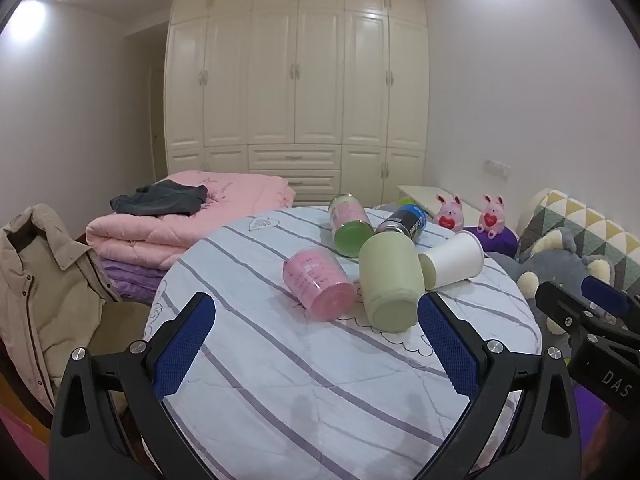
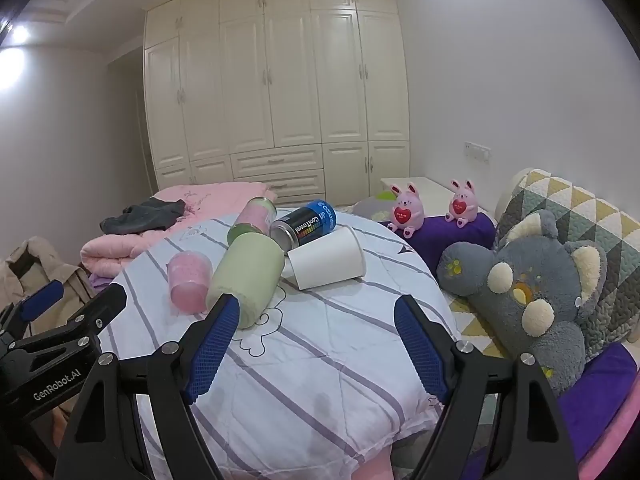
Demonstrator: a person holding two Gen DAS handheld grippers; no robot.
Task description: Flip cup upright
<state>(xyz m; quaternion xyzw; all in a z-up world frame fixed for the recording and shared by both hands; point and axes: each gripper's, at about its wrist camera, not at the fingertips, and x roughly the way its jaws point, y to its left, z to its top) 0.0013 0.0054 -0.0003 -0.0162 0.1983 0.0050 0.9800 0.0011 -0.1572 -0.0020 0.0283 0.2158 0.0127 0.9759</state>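
Cups are lying on their sides in a loose cluster on the round table (image 1: 280,380) that we are facing, which is draped in a white cloth with grey-purple stripes. Nearest to us are sitting a pale green cup (image 1: 390,282) and a pink cup (image 1: 318,285), each showing its flat base toward the left wrist view; the two are lying just beside each other. A white paper cup (image 2: 326,260) is resting to the right of the green one, its base close against the green cup's side and its open mouth pointing away to the right. Behind them a pink-labelled jar with a green end (image 1: 349,224) and a dark can with a blue top reading "CoolTowel" (image 2: 304,224) are also lying tipped over.

We are holding the left gripper (image 1: 316,344) with its blue-padded jaws spread wide and nothing between them, hovering near the table's front edge; its right pad is showing just in front of the green cup, though we cannot tell whether it is touching. We are keeping the right gripper (image 2: 316,340) spread wide too, gripping nothing, with its left pad overlapping the green cup's base in the right wrist view.

A folded pink quilt (image 1: 192,216) is sitting beyond the table on the left, and a grey plush toy (image 2: 532,288) is leaning on the right.
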